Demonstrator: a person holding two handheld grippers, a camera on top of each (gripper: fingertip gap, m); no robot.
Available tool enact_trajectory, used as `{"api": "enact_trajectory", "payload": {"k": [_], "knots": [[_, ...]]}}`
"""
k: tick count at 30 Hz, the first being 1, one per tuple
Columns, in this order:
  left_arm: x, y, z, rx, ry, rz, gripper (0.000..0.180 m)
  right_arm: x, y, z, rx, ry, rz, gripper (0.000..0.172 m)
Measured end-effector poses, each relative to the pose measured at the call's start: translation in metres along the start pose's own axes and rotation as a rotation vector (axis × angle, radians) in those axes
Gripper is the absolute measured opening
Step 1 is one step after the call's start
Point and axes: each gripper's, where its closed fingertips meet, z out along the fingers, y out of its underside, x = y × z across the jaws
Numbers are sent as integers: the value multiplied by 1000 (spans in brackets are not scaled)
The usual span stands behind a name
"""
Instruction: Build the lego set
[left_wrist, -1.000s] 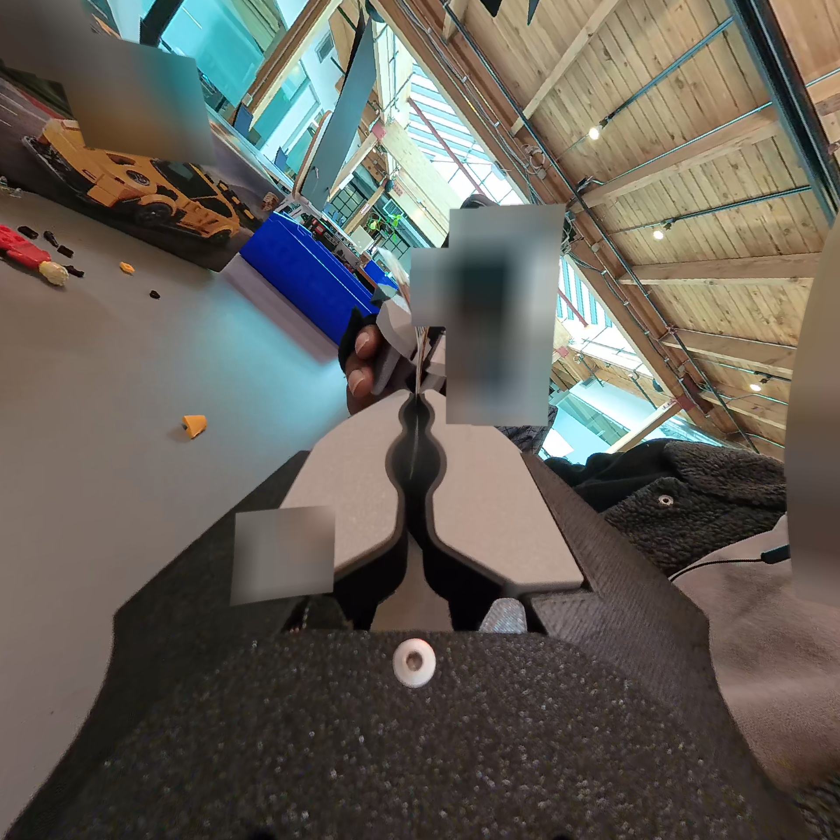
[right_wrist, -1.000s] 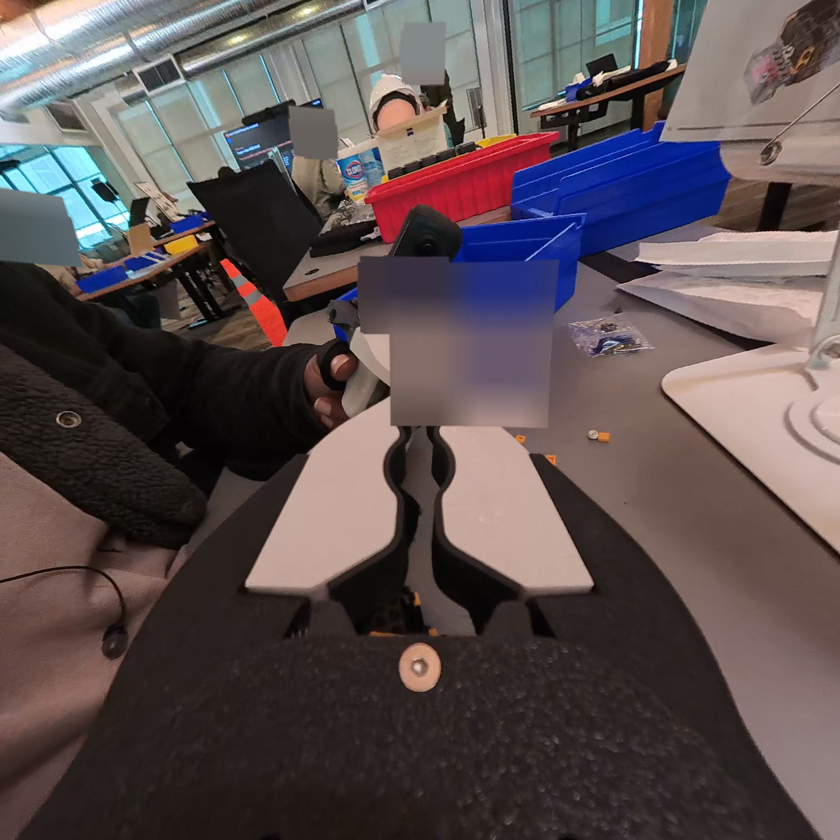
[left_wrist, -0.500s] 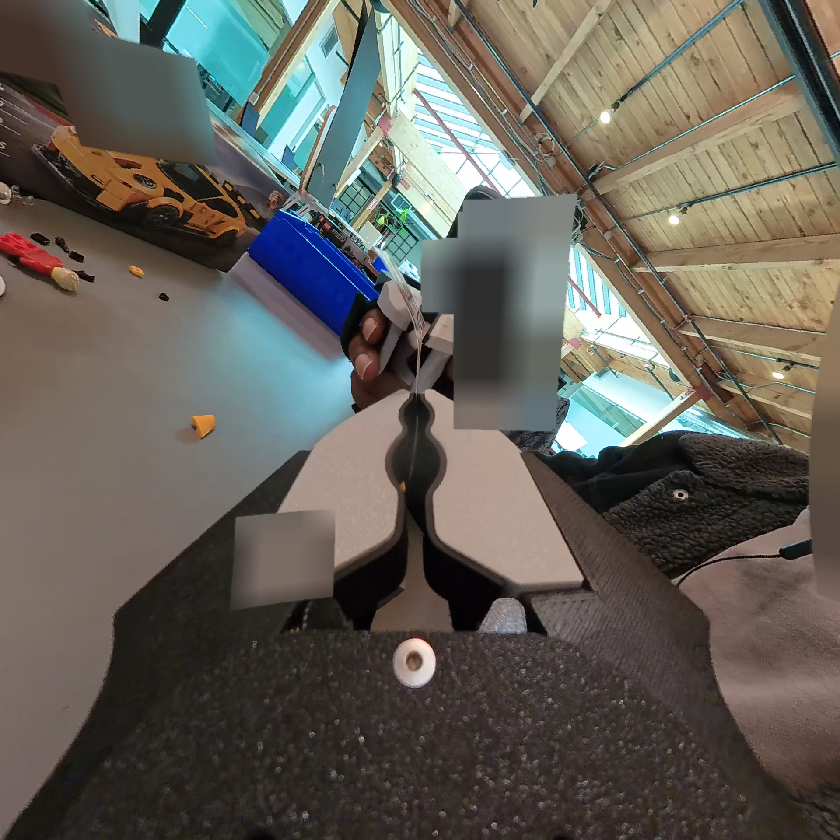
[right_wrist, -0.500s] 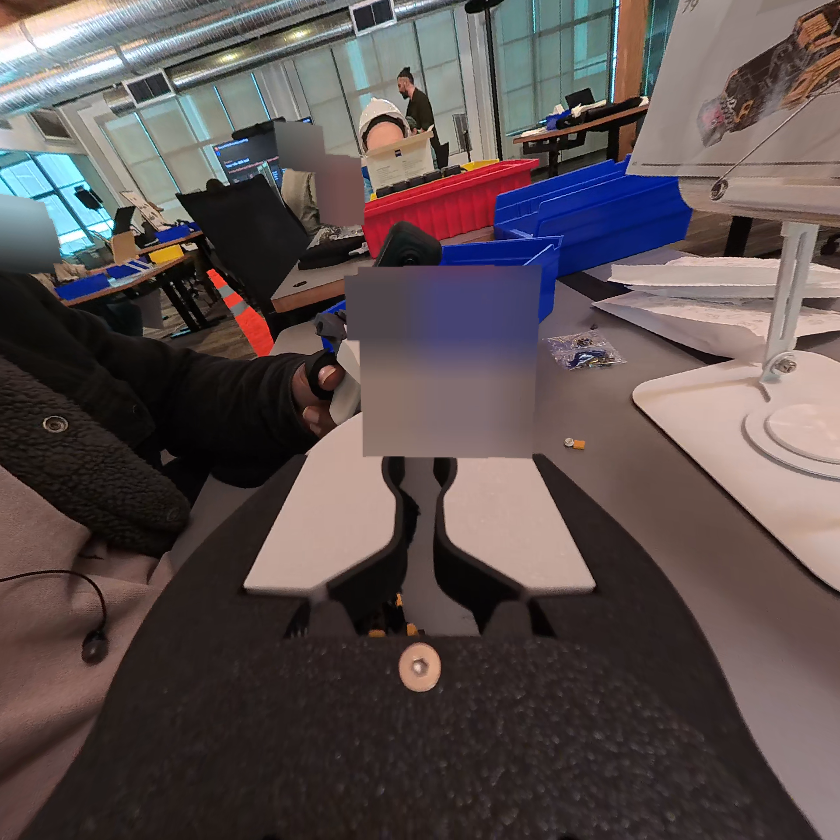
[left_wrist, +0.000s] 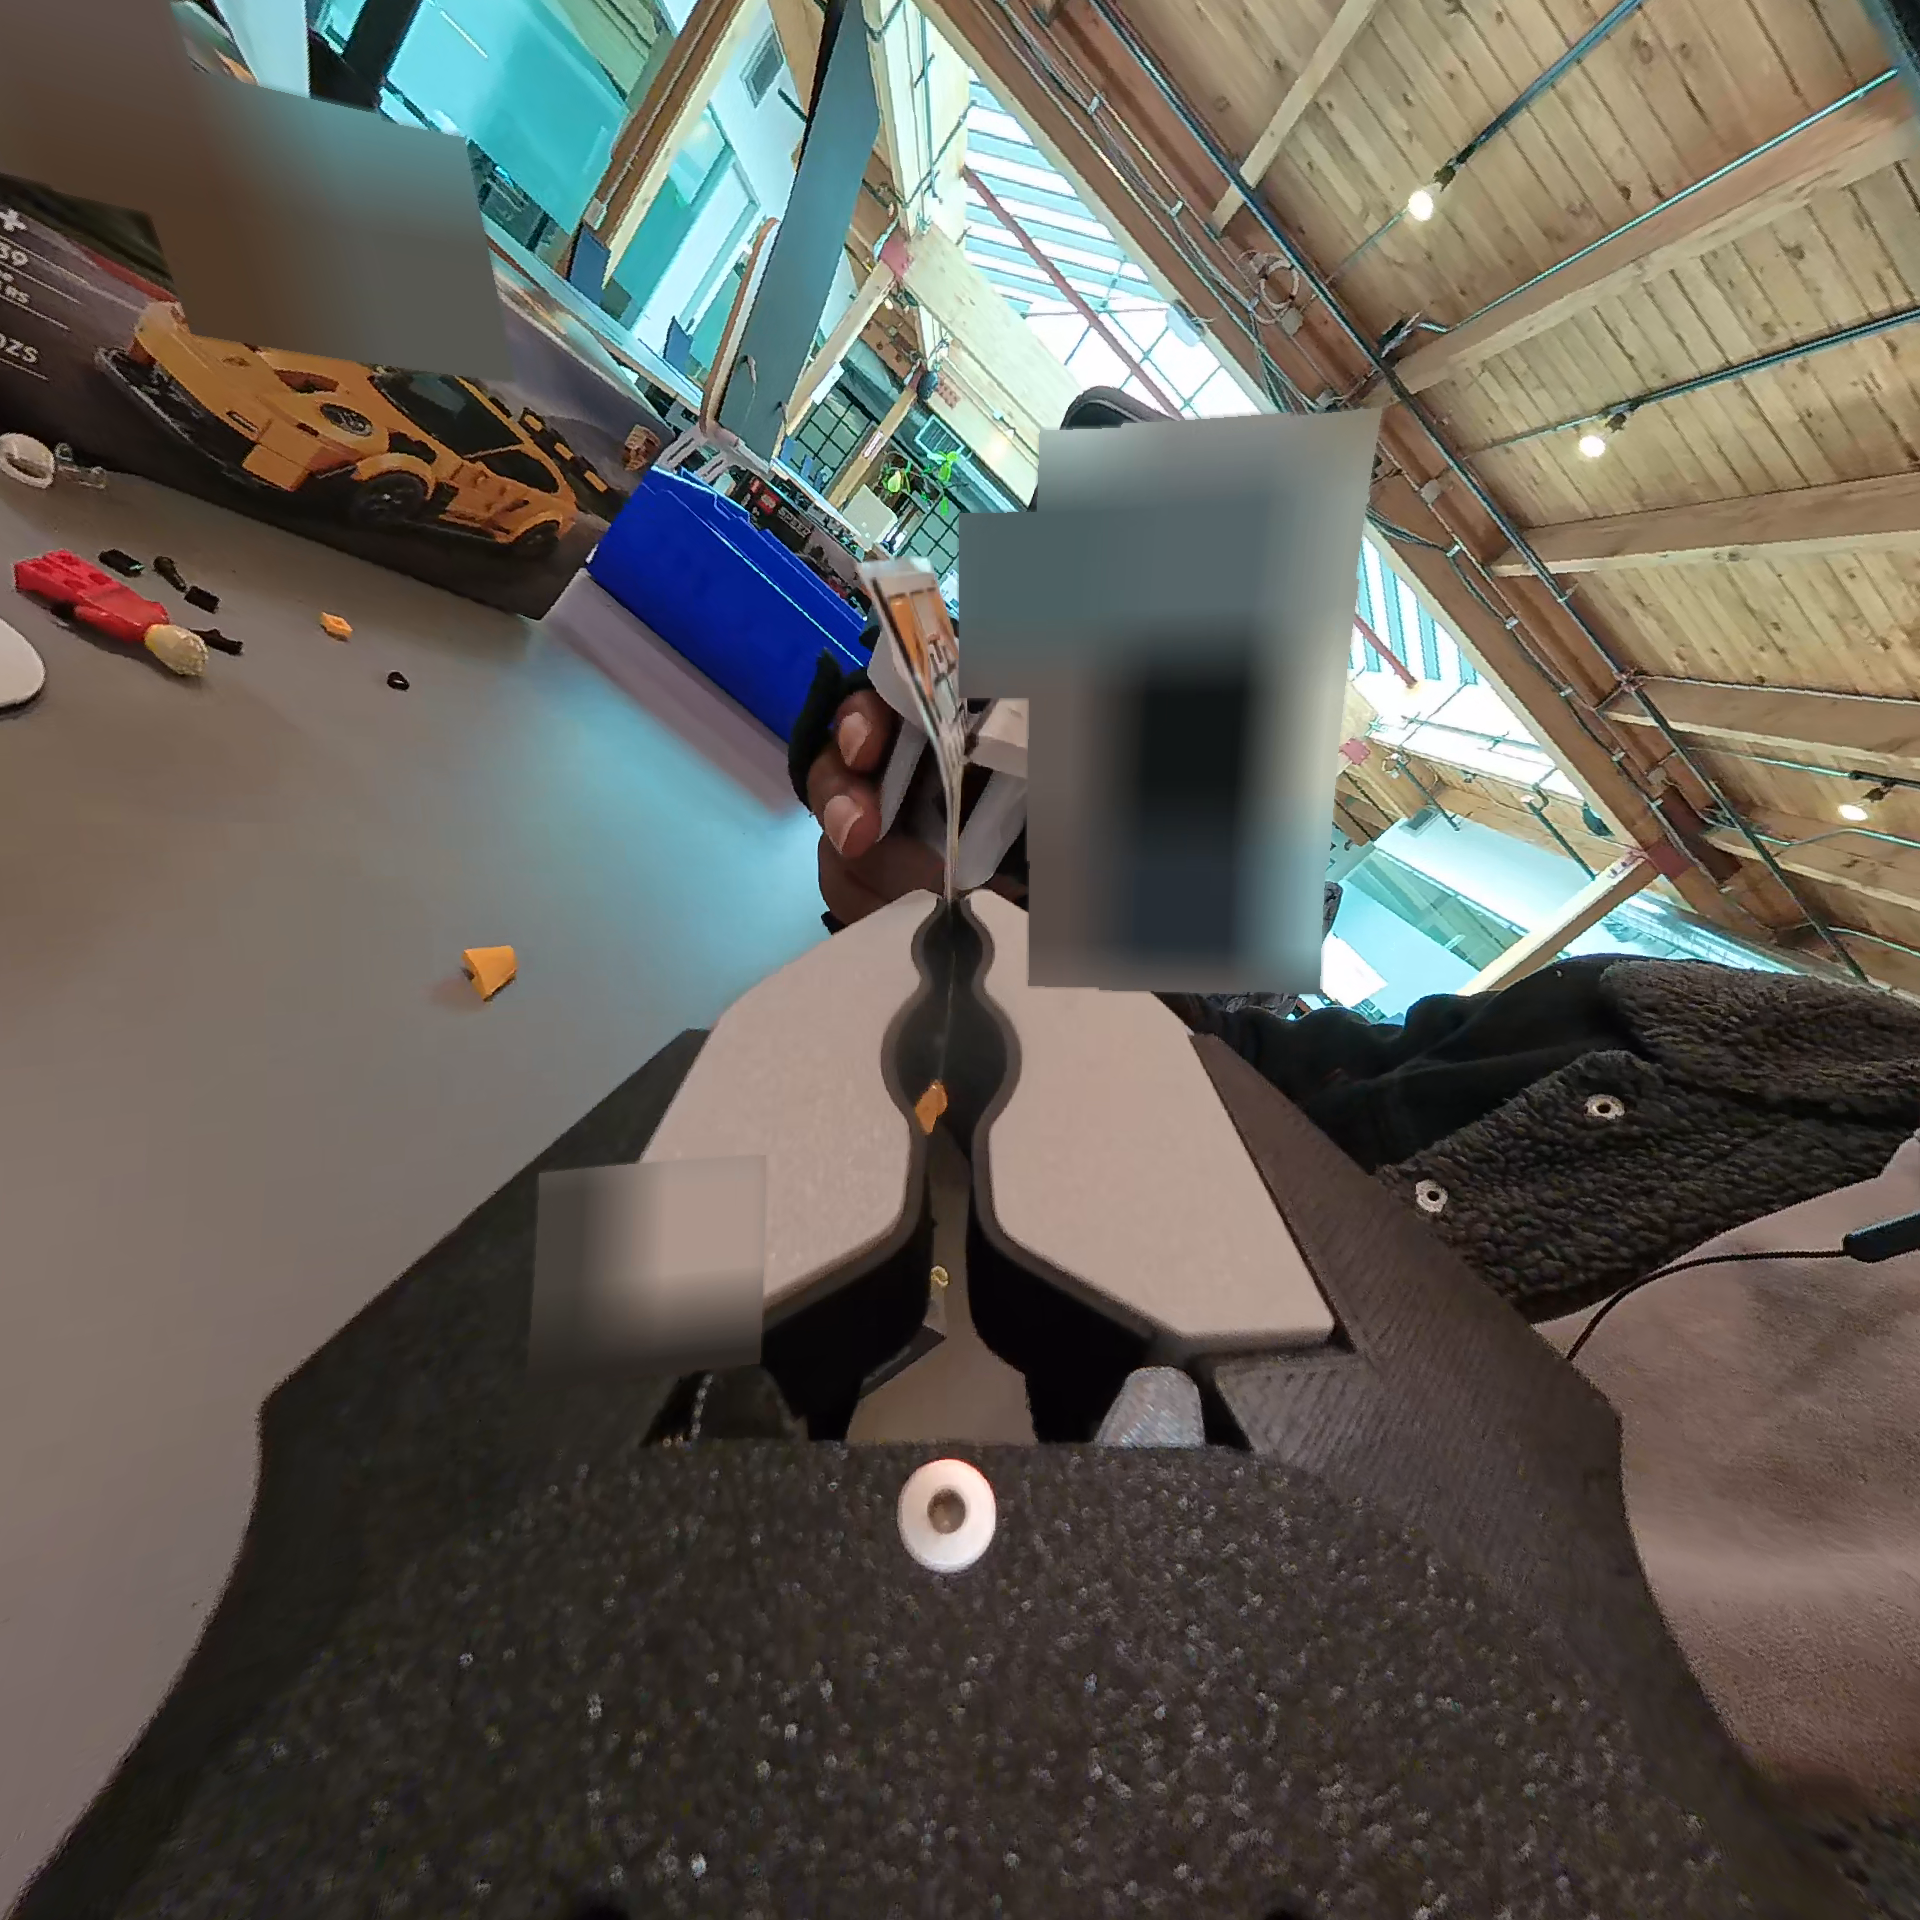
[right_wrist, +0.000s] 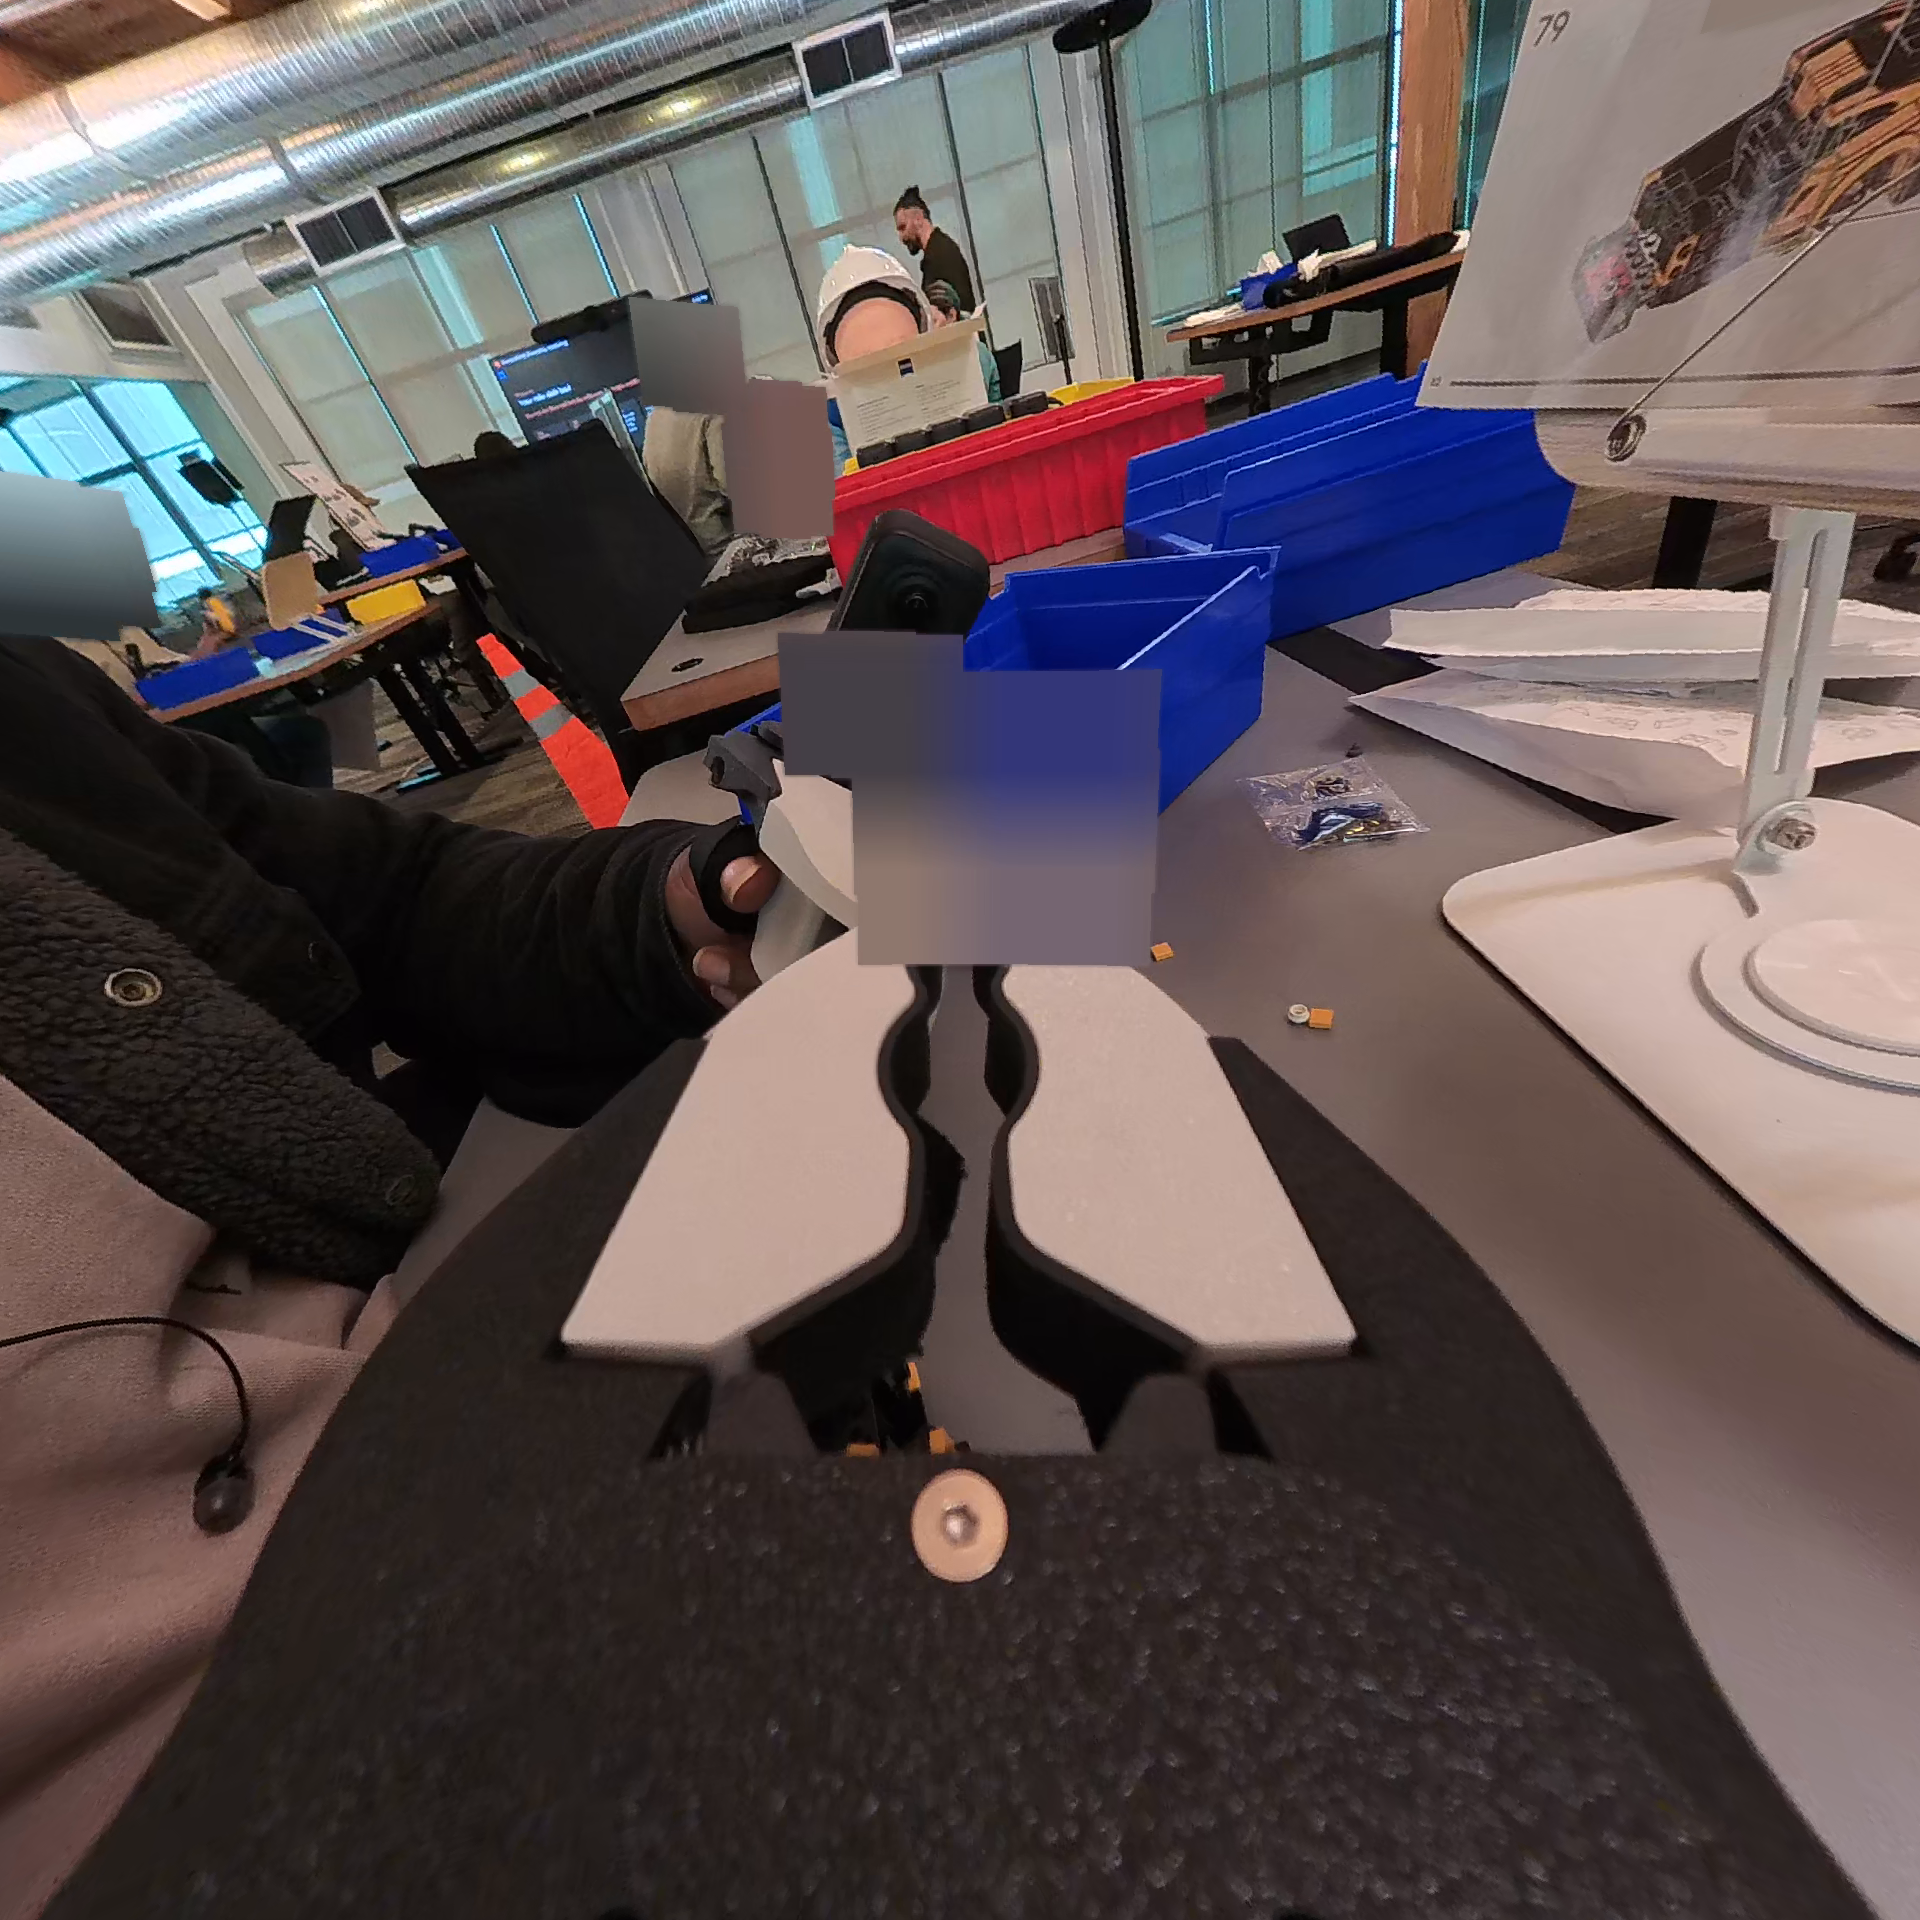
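Observation:
My left gripper (left_wrist: 951, 909) is shut on a thin printed sheet (left_wrist: 920, 665). I see the sheet edge-on, and it runs up out of the fingertips with orange and black print at its top. An orange bit (left_wrist: 930, 1101) of it shows between the pads lower down. My right gripper (left_wrist: 951, 769), held by a hand (left_wrist: 847, 769), faces me with its white fingers on either side of the sheet's upper part. In the right wrist view the right gripper (right_wrist: 956, 971) has a narrow slit between its fingers (right_wrist: 831, 1101). A mosaic patch hides its tips and most of the left gripper.
A box with a yellow car picture (left_wrist: 343, 436), a blue bin (left_wrist: 717, 613), a red piece (left_wrist: 83, 592) and a loose orange piece (left_wrist: 488, 971) lie on the grey table (left_wrist: 260, 1039). A white stand base (right_wrist: 1662, 1018) with a booklet (right_wrist: 1714, 208), blue bins (right_wrist: 1143, 644) and a parts bag (right_wrist: 1330, 805) are to the right. The tips of one gripper are about 4 centimeters away from the tips of the other.
The left gripper stays shut on the sheet. The right gripper and its hand have moved a little up along it, and more of the sheet's printed top shows. The right view has swung, so the stand sits nearer the centre.

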Motion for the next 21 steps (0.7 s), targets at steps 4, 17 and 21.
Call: {"api": "enact_trajectory", "payload": {"k": [4, 17, 21], "knots": [[2, 1, 0, -9, -6, 53, 0, -3, 0, 0, -3, -16, -6, 0], [28, -4, 1, 4, 55, 283, 12, -50, 15, 18, -191, -168, 100, 0], [30, 1, 3, -32, 54, 300, 0, -47, 19, 20, -204, -156, 135, 0]]}}
